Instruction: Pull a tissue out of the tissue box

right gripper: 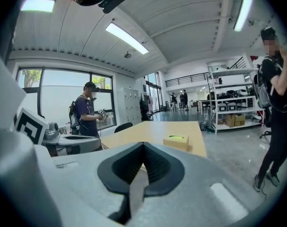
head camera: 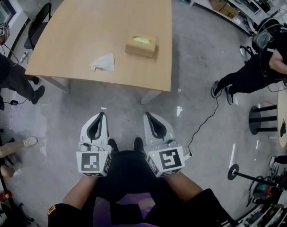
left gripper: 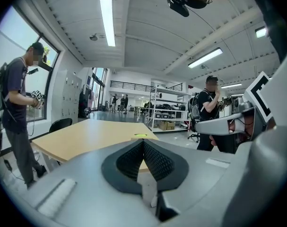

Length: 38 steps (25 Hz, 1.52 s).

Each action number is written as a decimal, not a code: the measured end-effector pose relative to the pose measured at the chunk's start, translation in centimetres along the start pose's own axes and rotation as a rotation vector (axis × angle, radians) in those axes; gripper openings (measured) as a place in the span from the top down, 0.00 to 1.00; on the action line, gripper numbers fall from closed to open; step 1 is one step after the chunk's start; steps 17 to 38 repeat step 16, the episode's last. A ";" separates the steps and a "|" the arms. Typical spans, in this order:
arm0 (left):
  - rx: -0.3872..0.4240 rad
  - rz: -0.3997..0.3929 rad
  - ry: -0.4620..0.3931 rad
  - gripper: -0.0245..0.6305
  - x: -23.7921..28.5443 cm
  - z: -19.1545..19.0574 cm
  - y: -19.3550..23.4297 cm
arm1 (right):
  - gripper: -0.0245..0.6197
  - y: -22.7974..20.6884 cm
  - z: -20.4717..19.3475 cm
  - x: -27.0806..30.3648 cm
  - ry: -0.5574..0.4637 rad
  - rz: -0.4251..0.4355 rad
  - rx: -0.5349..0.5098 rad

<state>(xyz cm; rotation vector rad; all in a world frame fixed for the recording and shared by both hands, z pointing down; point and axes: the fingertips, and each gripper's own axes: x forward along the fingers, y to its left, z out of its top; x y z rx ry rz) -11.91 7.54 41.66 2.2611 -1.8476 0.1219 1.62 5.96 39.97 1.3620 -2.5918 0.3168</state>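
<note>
the box (head camera: 141, 45) sits on the table (head camera: 86, 22), toward its right near part, with the slot facing up so a sheet can be drawn straight up from it. whether a sheet pokes out of the slot is too small to tell. a crumpled tissue (head camera: 103, 63) lies on the table to the left of the box and a little nearer, apart from it, which suggests one sheet is already out.

both tools hang well short of the table, over the floor in front of the person's legs, so nothing is being reached for at this moment. the left gripper (head camera: 101, 115) has its jaws pressed together with nothing between them; its own view shows the ribbed pads meeting in a line. the right gripper (head camera: 148, 116) is the same, pads closed on each other and empty. shut and empty like this, they look parked, or on the way in, not working.

the two tools are held side by side, close but not touching, tips pointing away from the person toward the table's near edge. they tilt slightly down, near level. the left forearm (head camera: 82, 193) and right forearm (head camera: 186, 183) come in from the bottom of the head view, angled in toward each other, elbows bent and close to the body. in the right gripper view the box stands just right of the jaw line, so that tool seems the better aimed at it. to take a sheet, one tool would need to open and travel far forward over the table.
</note>
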 end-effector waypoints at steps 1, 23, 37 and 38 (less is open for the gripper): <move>-0.002 -0.001 0.001 0.94 -0.2 0.0 0.1 | 0.98 0.1 -0.1 -0.1 0.001 -0.001 -0.001; -0.011 0.003 0.002 0.94 -2.7 -0.5 -0.1 | 0.98 1.8 -1.3 -1.5 0.026 0.009 -0.009; -0.011 0.003 0.002 0.94 -2.7 -0.5 -0.1 | 0.98 1.8 -1.3 -1.5 0.026 0.009 -0.009; -0.011 0.003 0.002 0.94 -2.7 -0.5 -0.1 | 0.98 1.8 -1.3 -1.5 0.026 0.009 -0.009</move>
